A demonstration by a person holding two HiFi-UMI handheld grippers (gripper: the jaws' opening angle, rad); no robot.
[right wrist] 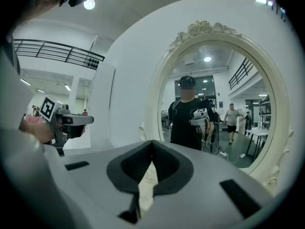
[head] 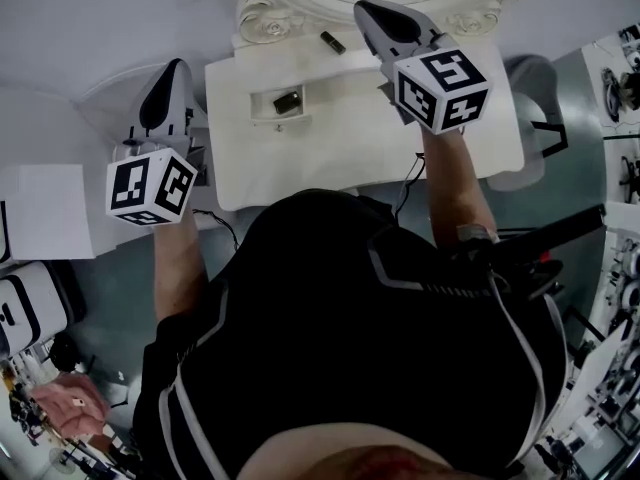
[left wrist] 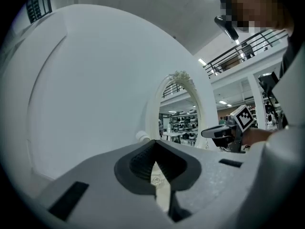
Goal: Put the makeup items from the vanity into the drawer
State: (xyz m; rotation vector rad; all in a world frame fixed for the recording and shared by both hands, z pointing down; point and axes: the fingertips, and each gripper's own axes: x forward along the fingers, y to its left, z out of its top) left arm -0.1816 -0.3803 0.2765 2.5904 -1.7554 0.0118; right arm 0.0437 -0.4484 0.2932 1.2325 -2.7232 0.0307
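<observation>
A white vanity [head: 340, 138] stands below me, with an oval framed mirror [head: 262, 13] at its back. Its small drawer [head: 262, 109] is pulled out, and a dark makeup item [head: 288, 101] lies inside. A second dark item [head: 332, 41] lies on the top near the mirror's base. My left gripper [head: 175, 66] hangs left of the vanity, shut and empty [left wrist: 153, 163]. My right gripper [head: 364, 9] hovers over the back right of the top. It is shut and empty [right wrist: 151, 162] and faces the mirror [right wrist: 214, 104].
A white curved wall panel [left wrist: 95, 80] stands behind the vanity on the left. A white box [head: 45, 208] sits on the floor at the left. A grey seat [head: 535, 93] stands right of the vanity. Shelving [head: 620, 78] runs along the right edge.
</observation>
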